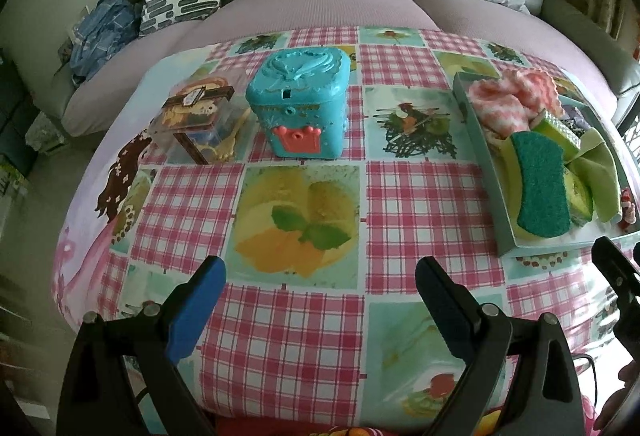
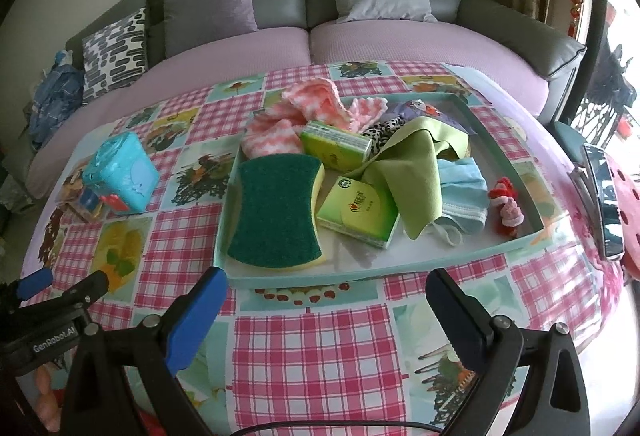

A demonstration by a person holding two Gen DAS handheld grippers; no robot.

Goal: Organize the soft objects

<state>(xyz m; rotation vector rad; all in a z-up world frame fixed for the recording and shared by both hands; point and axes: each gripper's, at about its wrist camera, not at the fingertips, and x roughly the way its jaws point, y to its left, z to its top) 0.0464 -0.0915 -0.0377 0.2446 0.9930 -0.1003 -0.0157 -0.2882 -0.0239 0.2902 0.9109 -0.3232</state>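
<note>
1. Soft items — sponge (image 2: pixel 276 211), pink cloth (image 2: pixel 304 111), green cloth (image 2: pixel 416 155), mask (image 2: pixel 464 191) — lie heaped in tray (image 2: pixel 400 268) on the surface.
2. Left gripper (image 1: pixel 320 288) and right gripper (image 2: pixel 326 296): fingers spread, empty.
3. Gathered, unsorted; stage undeterminable.

A tray (image 2: pixel 400 270) sits on the right of the tabletop (image 2: pixel 312 348), holding a sponge (image 2: pixel 276 211) at its left end, two tissue packs (image 2: pixel 358 211) beside it, a cloth (image 2: pixel 412 163) draped over a face mask (image 2: pixel 460 195) at centre, and a small toy (image 2: pixel 508 207) at the right. A knitted cloth (image 2: pixel 304 111) lies at the tray's far left corner. Left of the tray stand a box (image 1: pixel 298 103) and, further left, a clear case (image 1: pixel 196 123); a sofa (image 2: pixel 360 31) with cushions runs behind the tabletop.
</note>
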